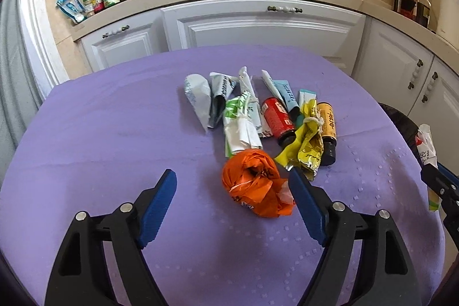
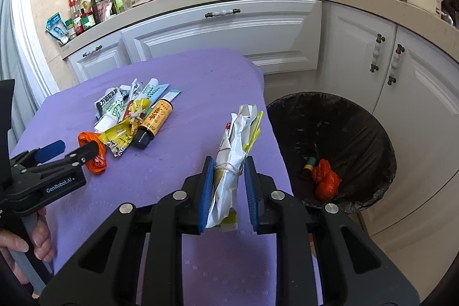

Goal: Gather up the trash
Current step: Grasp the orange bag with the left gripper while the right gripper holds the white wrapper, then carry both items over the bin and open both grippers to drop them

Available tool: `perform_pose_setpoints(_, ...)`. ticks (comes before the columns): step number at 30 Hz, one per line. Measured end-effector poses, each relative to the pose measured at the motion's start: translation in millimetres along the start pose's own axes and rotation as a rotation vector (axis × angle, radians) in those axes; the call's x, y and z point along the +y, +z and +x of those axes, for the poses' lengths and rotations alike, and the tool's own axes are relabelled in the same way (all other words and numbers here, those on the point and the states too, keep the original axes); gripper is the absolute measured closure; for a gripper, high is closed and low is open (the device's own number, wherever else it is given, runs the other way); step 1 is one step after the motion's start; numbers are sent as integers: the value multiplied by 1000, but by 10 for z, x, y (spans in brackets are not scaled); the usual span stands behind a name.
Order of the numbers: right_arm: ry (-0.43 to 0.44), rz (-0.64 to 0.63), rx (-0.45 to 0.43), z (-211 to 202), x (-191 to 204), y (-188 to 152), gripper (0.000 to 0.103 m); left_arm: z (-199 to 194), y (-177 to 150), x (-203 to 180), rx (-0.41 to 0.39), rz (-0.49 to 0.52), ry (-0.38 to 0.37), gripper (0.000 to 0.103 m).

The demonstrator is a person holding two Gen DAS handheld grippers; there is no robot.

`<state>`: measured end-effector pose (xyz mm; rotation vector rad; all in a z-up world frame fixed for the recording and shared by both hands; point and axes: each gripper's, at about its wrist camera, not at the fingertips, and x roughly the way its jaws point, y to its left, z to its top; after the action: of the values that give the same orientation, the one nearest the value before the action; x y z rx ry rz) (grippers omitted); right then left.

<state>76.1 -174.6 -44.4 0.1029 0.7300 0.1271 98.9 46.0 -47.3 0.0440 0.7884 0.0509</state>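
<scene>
The left gripper [image 1: 232, 185] stands with jaws apart over the purple tablecloth [image 1: 100, 139]. The orange bag [image 1: 255, 182] lies between its 2 fingers, close against the right one, untouched. The right gripper [image 2: 229, 171] is clamped on a tied paper bundle [image 2: 232, 162], long axis pointing away; the bin [image 2: 358, 134] lies to its right, nearer this hand.

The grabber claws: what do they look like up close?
Both the left gripper and the right gripper are black plastic frames with triangular cut-outs and round silver bolts. Their fingers carry ridged blue pads. White lettering on the left one reads GenRobot.AI, seen from the right wrist view.
</scene>
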Motion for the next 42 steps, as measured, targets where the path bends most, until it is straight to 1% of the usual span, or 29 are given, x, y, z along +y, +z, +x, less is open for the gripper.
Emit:
perform_pose_setpoints(3, 8, 3, 1, 13, -8, -4, 82, 21, 0, -35, 1, 21, -5, 26)
perform_pose_setpoints(4, 9, 5, 1, 14, -8, -6, 82, 23, 0, -41, 1, 21, -8, 27)
perform_pose_setpoints(5, 11, 6, 1, 15, -9, -7, 82, 26, 2, -45, 3, 20, -17, 32)
perform_pose_setpoints(7, 15, 7, 3, 19, -5, -8, 82, 29, 2, -61, 7, 22, -38, 37)
perform_pose_setpoints(9, 15, 7, 3, 19, -7, -9, 82, 25, -8, -85, 6, 35, -60, 47)
perform_pose_setpoints(12, 15, 8, 3, 20, -10, -8, 82, 20, -21, -128, 1, 47, -82, 54)
perform_pose_setpoints(16, 15, 10, 2, 19, -9, -12, 82, 2, -30, -138, -14, 48, -92, 57)
perform_pose_setpoints(18, 16, 9, 2, 17, -1, -13, 82, -24, -30, -131, -26, 49, -99, 62)
perform_pose_setpoints(23, 19, 4, 4, 15, 13, -27, 82, -63, -50, -157, -34, 68, -94, 64)
perform_pose_setpoints(24, 20, 3, 5, 14, 18, -30, 82, -70, -55, -153, -35, 66, -95, 72)
perform_pose_setpoints(29, 22, 4, 0, -4, 25, -29, 82, -108, -58, -116, -42, 63, -99, 73)
perform_pose_setpoints(32, 24, 1, 0, -8, 32, -28, 82, -119, -79, -106, -43, 67, -103, 73)
perform_pose_setpoints(34, 26, 0, 0, -11, 35, -30, 82, -118, -95, -104, -44, 69, -102, 71)
perform_pose_setpoints(36, 27, -2, 0, -14, 35, -29, 82, -122, -110, -91, -48, 60, -97, 55)
perform_pose_setpoints(37, 26, -1, 0, -14, 36, -28, 82, -128, -115, -89, -51, 57, -93, 51)
perform_pose_setpoints(38, 26, -1, 0, -14, 36, -29, 82, -134, -118, -82, -56, 52, -90, 40)
perform_pose_setpoints(39, 26, 0, 1, -14, 37, -29, 82, -141, -114, -78, -62, 46, -87, 34)
perform_pose_setpoints(42, 26, 1, 1, -11, 36, -30, 82, -110, -98, -81, -63, 43, -77, 29)
